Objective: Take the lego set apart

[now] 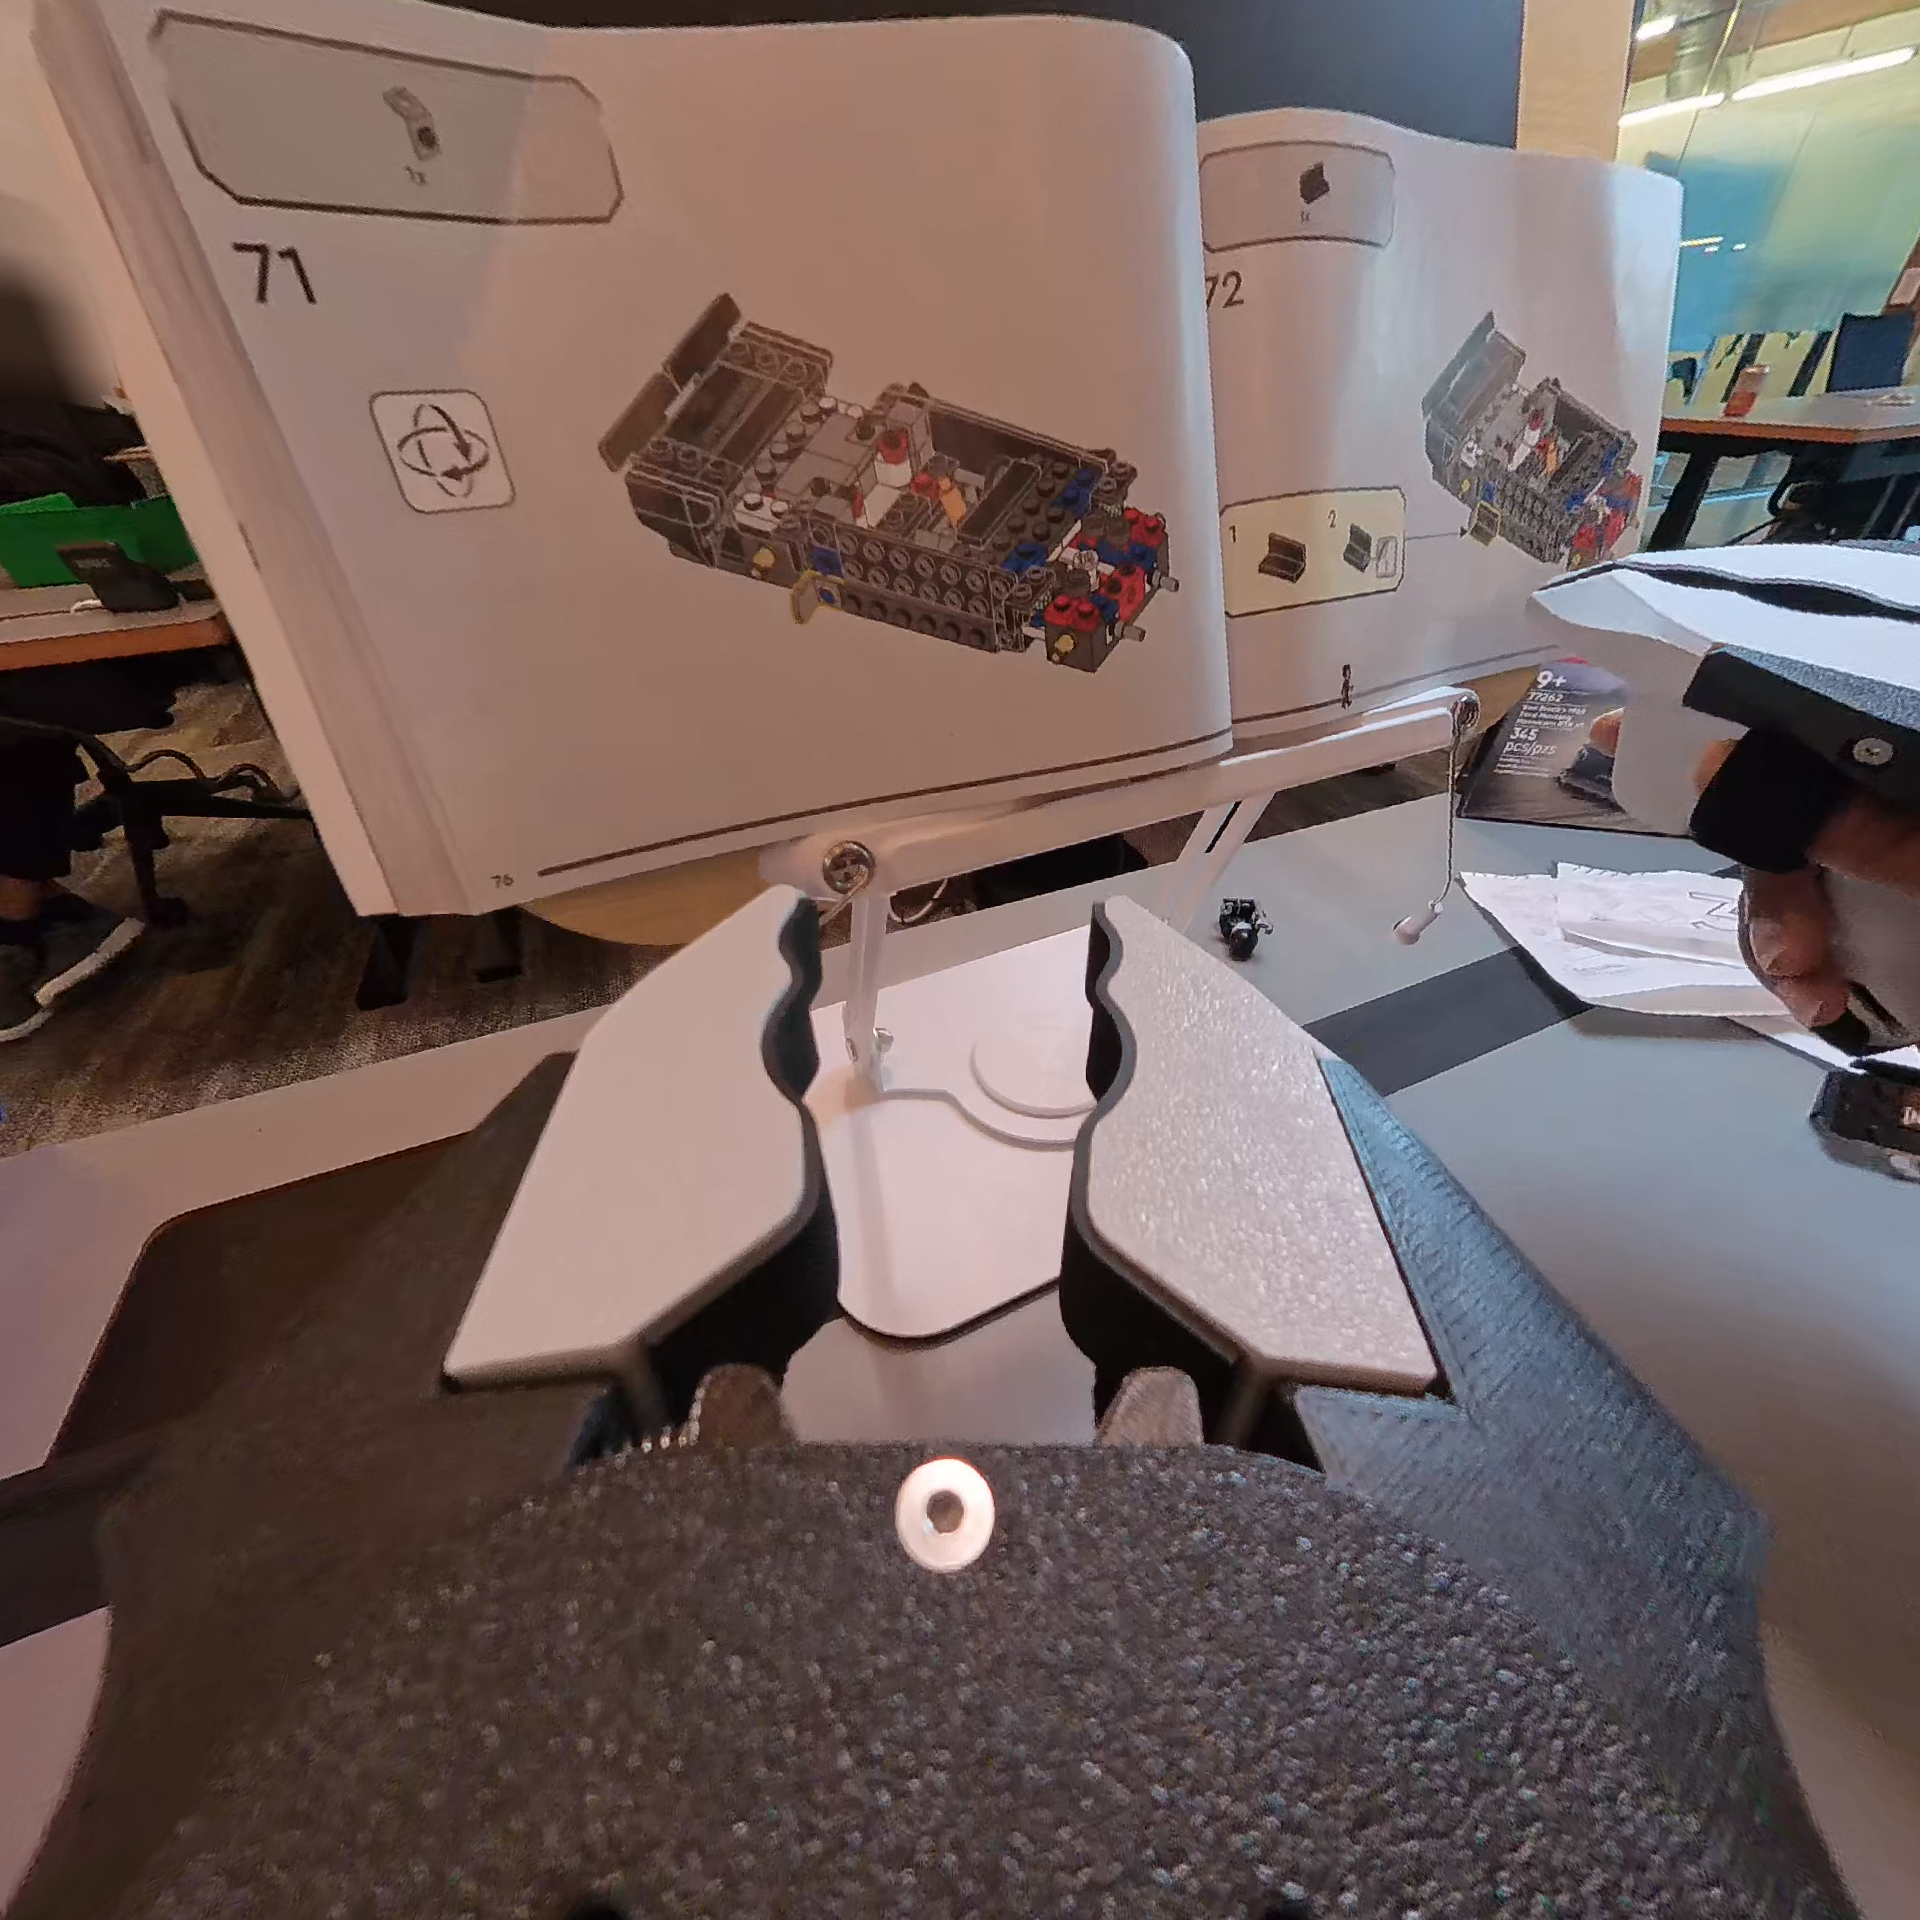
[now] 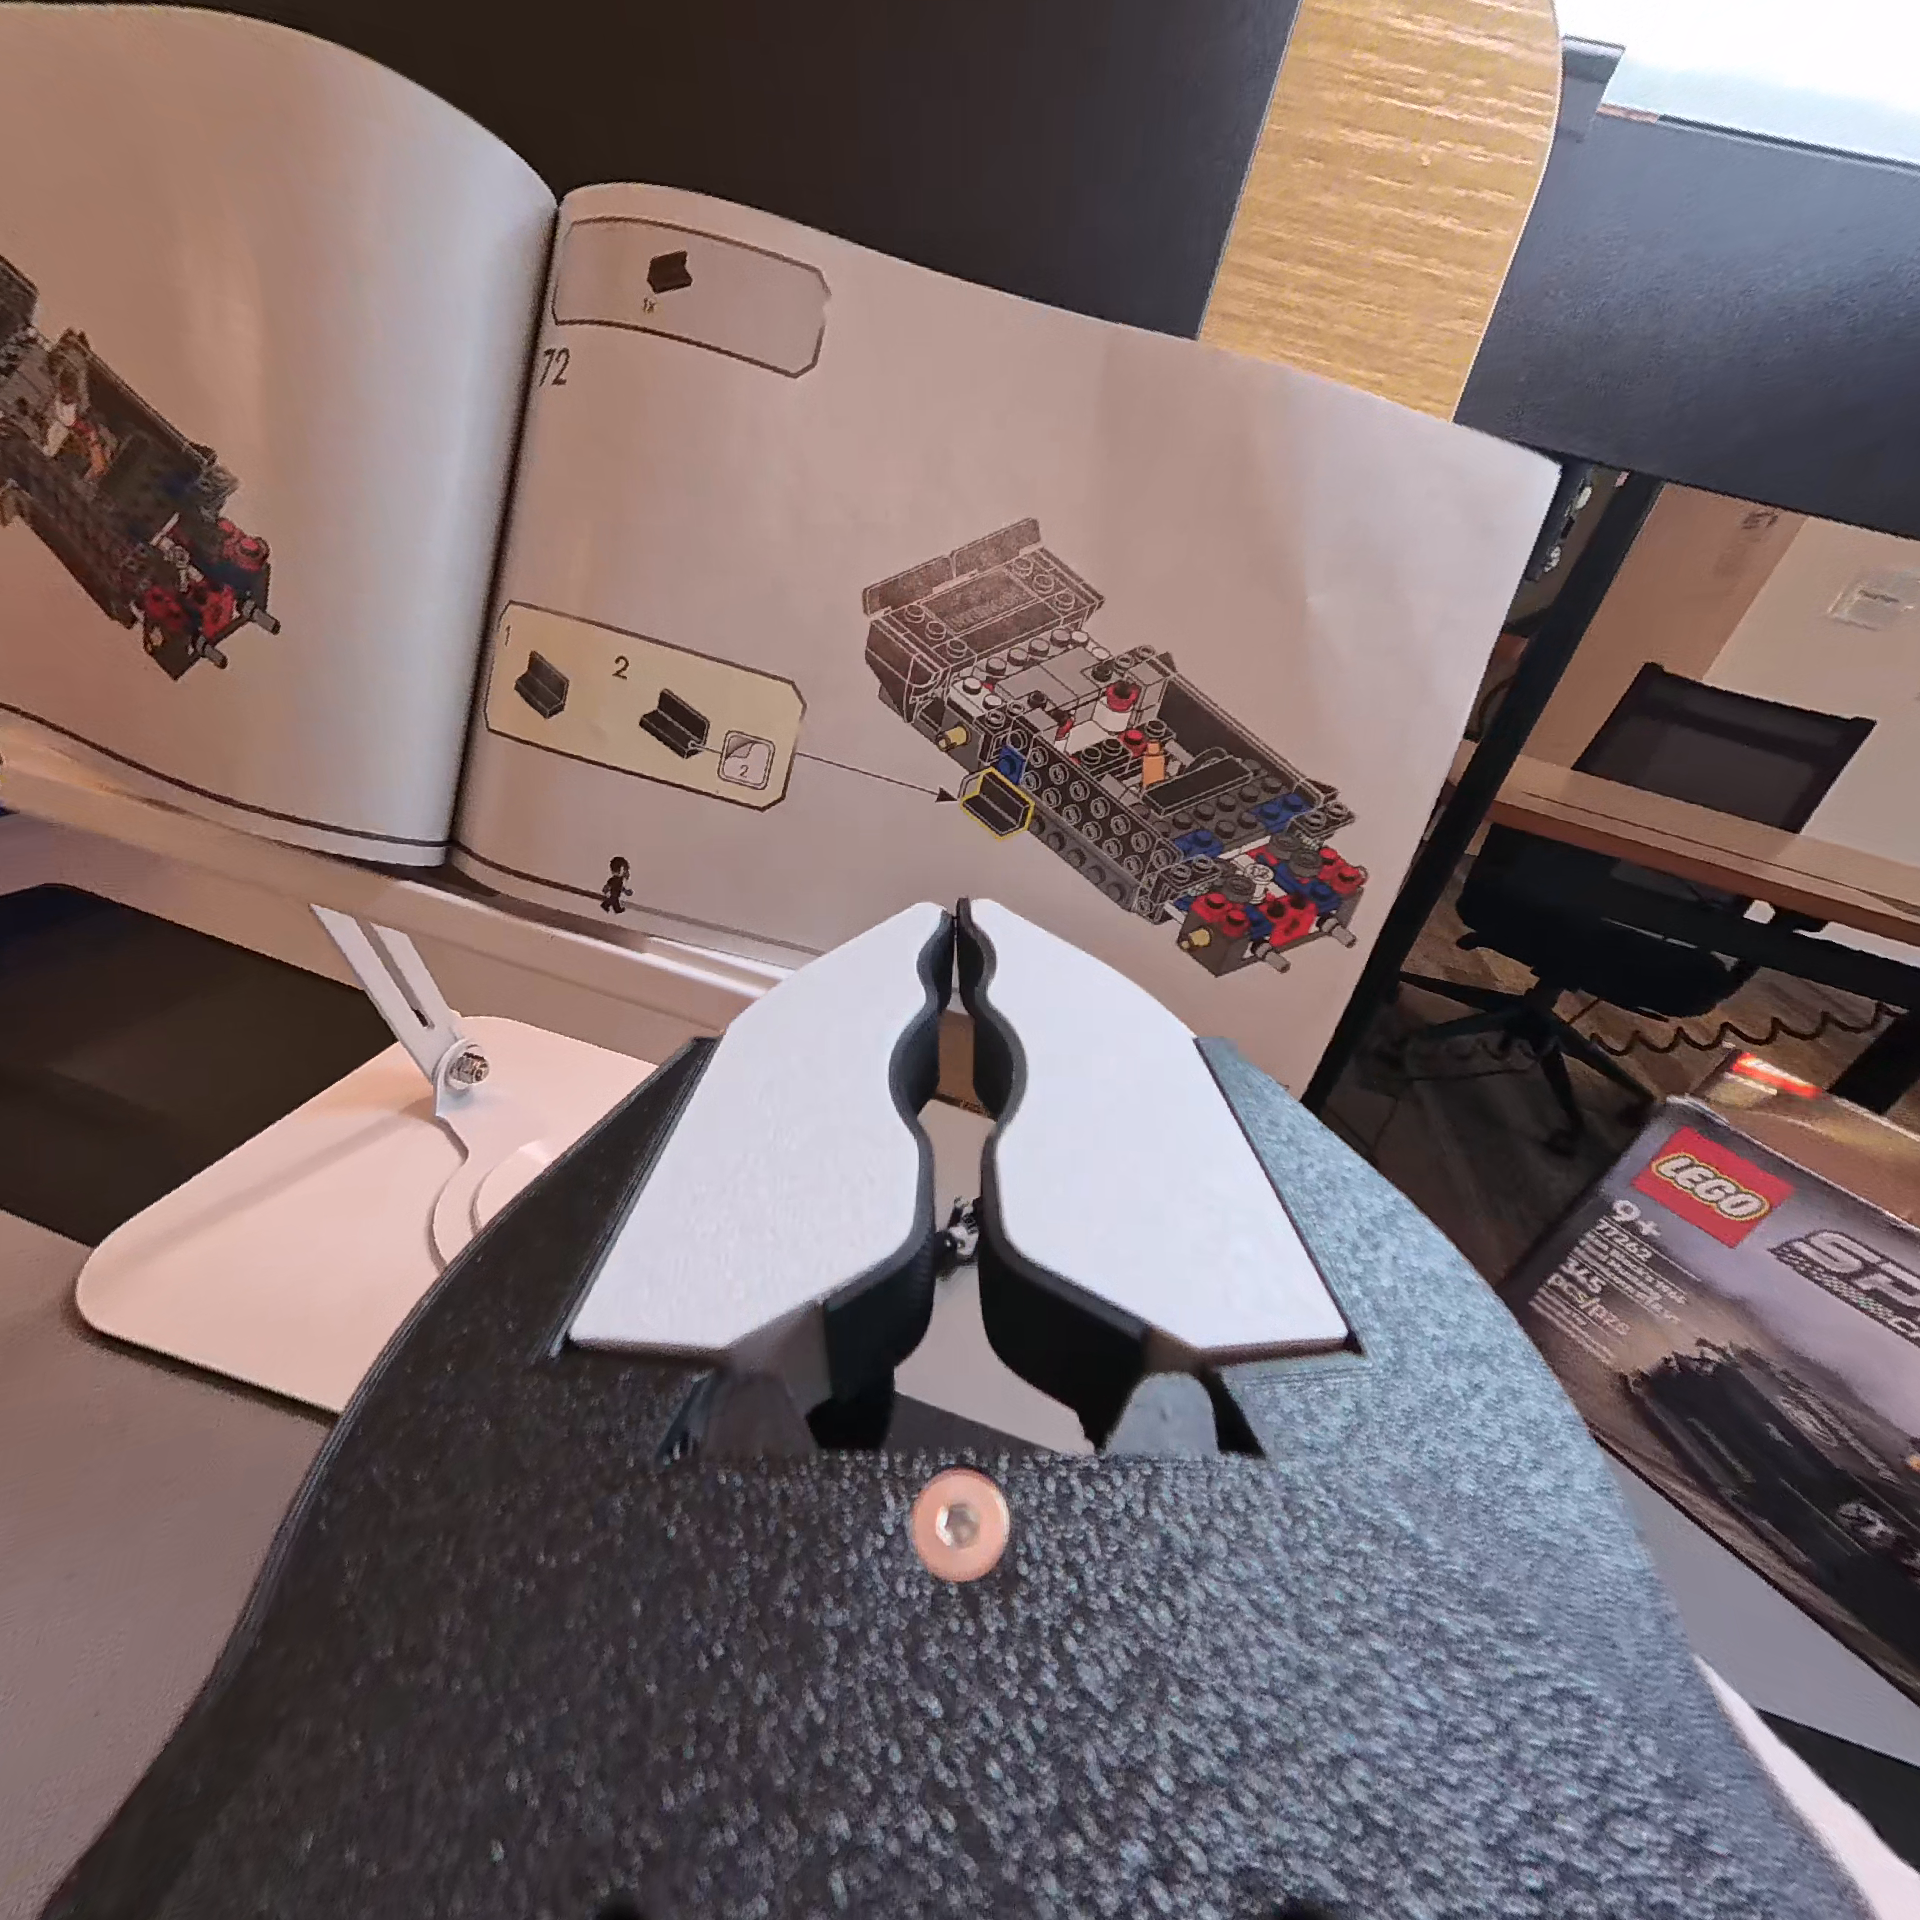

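Before the open booklet [image 1: 790,436], left tool [image 1: 945,966] gapes; right tool [image 2: 957,914] pressed together

Brightness: both pictures are bright, with warm, soft light on the book pages [image 1: 831,468].
Light source: big windows [image 1: 1787,156] far behind the left claw [image 1: 945,1039], up and to its right.
Glare: a washed-out white patch [image 2: 1766,62] above and right of the right claw [image 2: 956,914].
Shadows: soft and dark under the white stand [image 2: 260,1247].
Blur: the claw bodies closest to the camera look fuzzy.
Edges: straight lines bend near the picture edges.
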Available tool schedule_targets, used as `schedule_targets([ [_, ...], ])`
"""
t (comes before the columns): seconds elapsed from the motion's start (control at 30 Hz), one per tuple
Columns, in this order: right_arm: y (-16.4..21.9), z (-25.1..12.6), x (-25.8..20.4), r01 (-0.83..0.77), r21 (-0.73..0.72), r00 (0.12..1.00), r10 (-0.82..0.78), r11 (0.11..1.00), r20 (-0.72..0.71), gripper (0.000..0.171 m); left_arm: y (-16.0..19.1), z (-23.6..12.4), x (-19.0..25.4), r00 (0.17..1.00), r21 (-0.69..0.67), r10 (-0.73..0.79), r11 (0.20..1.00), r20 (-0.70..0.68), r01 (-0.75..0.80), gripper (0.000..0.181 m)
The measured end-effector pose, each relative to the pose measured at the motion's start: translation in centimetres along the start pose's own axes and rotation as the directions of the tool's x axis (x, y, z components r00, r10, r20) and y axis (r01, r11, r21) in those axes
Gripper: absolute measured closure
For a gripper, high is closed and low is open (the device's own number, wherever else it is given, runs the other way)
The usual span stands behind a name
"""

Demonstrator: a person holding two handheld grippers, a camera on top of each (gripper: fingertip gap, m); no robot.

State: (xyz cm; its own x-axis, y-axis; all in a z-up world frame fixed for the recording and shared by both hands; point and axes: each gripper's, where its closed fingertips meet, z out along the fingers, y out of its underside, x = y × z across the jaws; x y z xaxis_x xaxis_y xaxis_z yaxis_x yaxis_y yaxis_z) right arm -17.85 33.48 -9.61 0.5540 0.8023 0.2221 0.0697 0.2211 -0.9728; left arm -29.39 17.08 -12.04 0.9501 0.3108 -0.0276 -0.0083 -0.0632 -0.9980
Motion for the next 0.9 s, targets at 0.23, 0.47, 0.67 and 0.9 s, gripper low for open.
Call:
schedule_targets([
  [0.23, 0.2, -0.5, -0.2, -0.023, 0.018, 1.0, 0.023, 1.0, 0.021, 0.17, 0.6, 0.2, 0.2, 0.999, -0.003, 0.045, 0.999, 0.012, -0.045, 0.133],
  [0.47, -0.4, -1.0, -0.6, -0.044, 0.054, 0.998, 0.042, 0.998, 0.042, 0.17, -0.8, -1.0, -1.5, 0.988, 0.07, 0.084, 0.993, 0.129, -0.094, 0.155],
  [0.67, -1.3, -1.3, -2.4, -0.047, 0.086, 0.996, 0.04, 0.995, 0.076, 0.169, -1.4, -1.6, -1.4, 0.989, 0.101, 0.101, 0.989, 0.112, -0.112, 0.181],
  [0.9, -3.7, 0.2, -9.2, 0.113, 0.098, 0.979, -0.128, 0.989, 0.158, 0.116, -1.1, -1.4, -1.6, 0.99, 0.09, 0.088, 0.991, 0.109, -0.098, 0.181],
])
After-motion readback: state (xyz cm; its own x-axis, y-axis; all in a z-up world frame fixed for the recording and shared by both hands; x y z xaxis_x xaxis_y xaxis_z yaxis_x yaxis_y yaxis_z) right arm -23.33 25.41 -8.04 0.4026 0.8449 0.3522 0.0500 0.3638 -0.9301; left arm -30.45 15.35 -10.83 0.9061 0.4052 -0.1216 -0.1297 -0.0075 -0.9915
